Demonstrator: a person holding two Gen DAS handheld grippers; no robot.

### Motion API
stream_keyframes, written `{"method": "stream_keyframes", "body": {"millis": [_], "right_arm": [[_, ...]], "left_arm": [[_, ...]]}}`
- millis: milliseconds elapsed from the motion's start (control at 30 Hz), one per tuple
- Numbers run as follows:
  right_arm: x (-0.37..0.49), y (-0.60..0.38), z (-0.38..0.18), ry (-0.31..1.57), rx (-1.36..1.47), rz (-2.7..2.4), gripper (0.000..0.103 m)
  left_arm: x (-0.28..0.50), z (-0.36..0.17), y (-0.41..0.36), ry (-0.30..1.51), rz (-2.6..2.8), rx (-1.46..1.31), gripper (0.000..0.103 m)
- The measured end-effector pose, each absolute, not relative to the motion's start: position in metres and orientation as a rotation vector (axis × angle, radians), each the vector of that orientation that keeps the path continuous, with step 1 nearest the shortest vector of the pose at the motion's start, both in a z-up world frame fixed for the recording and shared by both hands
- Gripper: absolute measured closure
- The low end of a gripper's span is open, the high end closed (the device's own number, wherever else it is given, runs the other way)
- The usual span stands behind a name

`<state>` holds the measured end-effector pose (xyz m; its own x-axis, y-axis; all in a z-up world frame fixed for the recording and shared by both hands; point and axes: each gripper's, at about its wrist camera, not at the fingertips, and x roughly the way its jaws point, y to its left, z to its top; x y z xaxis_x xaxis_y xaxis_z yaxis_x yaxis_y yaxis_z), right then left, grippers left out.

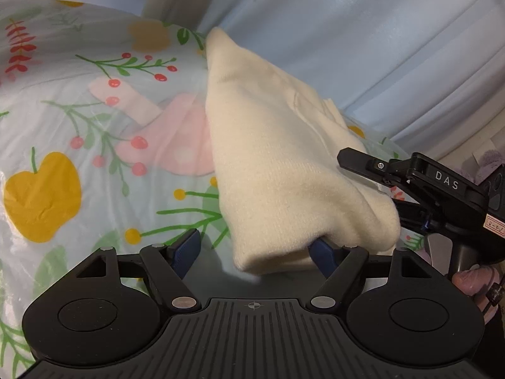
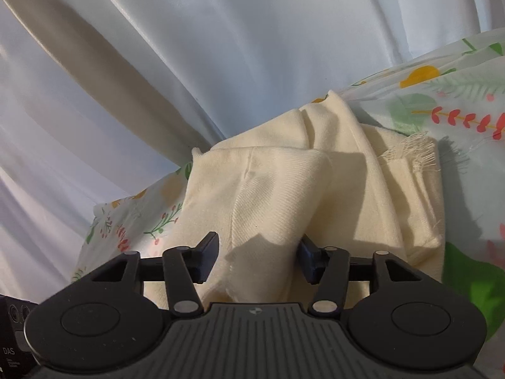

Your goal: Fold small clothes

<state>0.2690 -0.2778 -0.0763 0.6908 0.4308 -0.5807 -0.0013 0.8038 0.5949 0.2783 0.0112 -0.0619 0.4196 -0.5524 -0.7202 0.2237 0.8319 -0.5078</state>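
A cream knitted garment [image 1: 277,158] lies bunched on the floral table cover [image 1: 63,126]. My left gripper [image 1: 255,249] is open, its blue pads wide apart; the cloth's near edge drapes over its right finger [image 1: 322,252]. The right gripper's body [image 1: 442,195] shows at the right edge of the left wrist view, beside the cloth. In the right wrist view the same cream garment [image 2: 300,189] fills the middle, with a frayed edge [image 2: 413,148] at the right. My right gripper [image 2: 258,255] is open, with cloth lying between its fingers.
A pink garment [image 1: 176,139] shows faintly under the translucent floral cover [image 2: 457,110]. Pale blue curtains [image 1: 363,31] hang behind the table; they also show in the right wrist view [image 2: 189,47]. The table's edge runs close behind the cloth.
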Motion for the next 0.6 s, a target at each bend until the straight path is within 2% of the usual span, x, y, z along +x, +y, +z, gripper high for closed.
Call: {"method": "stream_keyframes", "body": {"millis": [67,133,167,233,367,467,533,600], "right_arm": [[0.281,-0.267,-0.081,0.805,0.582,0.269,0.040],[0.282,-0.257,-0.079,0.791,0.510,0.240,0.070],[0.281,-0.254,-0.074,0.779,0.459,0.232,0.079],[0.266,-0.248,-0.050,0.674,0.294,0.191,0.084],[0.238,-0.248,-0.018,0.483,0.094,0.093,0.085],[0.232,-0.254,-0.027,0.495,0.005,0.035,0.084],[0.238,-0.262,-0.047,0.566,-0.018,0.010,0.083],[0.244,-0.272,-0.066,0.660,-0.005,-0.036,0.078]], "left_arm": [[0.278,-0.061,0.010,1.029,-0.501,-0.354,0.021],[0.276,-0.059,0.009,1.033,-0.497,-0.345,0.020],[0.275,-0.058,0.009,1.037,-0.497,-0.344,0.020],[0.273,-0.056,0.010,1.039,-0.505,-0.355,0.020],[0.274,-0.053,0.012,1.030,-0.495,-0.367,0.018],[0.279,-0.058,0.011,1.050,-0.483,-0.371,0.018],[0.279,-0.059,0.010,1.051,-0.484,-0.370,0.018],[0.281,-0.057,0.010,1.058,-0.484,-0.370,0.018]]}}
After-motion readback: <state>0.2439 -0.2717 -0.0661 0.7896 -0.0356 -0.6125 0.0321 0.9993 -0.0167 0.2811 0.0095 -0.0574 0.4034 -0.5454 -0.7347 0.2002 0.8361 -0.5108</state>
